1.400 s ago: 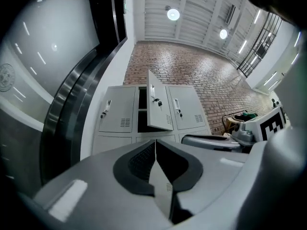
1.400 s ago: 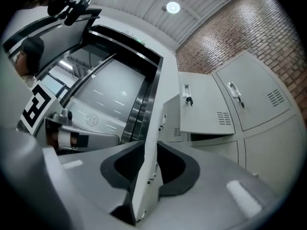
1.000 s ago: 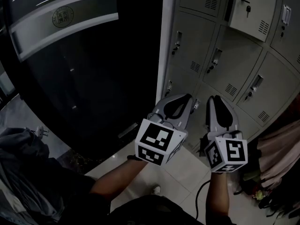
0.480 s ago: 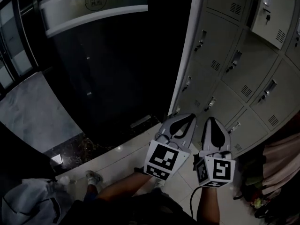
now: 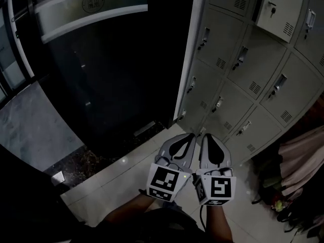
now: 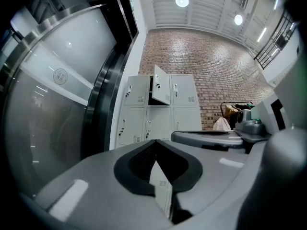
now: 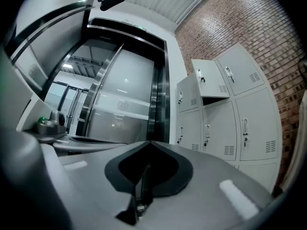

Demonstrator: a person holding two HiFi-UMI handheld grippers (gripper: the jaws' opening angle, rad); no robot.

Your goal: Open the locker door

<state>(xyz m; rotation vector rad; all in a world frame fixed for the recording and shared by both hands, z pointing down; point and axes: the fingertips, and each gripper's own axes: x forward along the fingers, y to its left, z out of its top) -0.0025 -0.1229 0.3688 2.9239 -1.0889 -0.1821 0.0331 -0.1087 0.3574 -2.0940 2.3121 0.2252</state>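
Observation:
A bank of grey metal lockers (image 5: 238, 80) stands at the right of the head view, all doors closed except one upper door (image 5: 276, 9) that hangs ajar. Both grippers are held side by side low in that view, well short of the lockers and touching nothing. My left gripper (image 5: 191, 135) is shut with nothing in it, its tips meeting (image 6: 154, 142). My right gripper (image 5: 205, 135) is shut and empty too (image 7: 149, 143). The lockers (image 6: 144, 114) and the ajar door (image 7: 208, 78) lie far ahead in both gripper views.
A dark curved glass door wall (image 5: 101, 75) fills the left, next to the lockers' end. Hanging clothes (image 5: 304, 156) and shoes (image 5: 283, 211) crowd the floor at the right. A brick wall (image 6: 216, 66) rises behind the lockers. A cable (image 5: 201, 214) trails below my right arm.
Both grippers have dropped lower in the head view and drawn closer together. The lockers now lie farther from their tips, and more of the glass wall shows.

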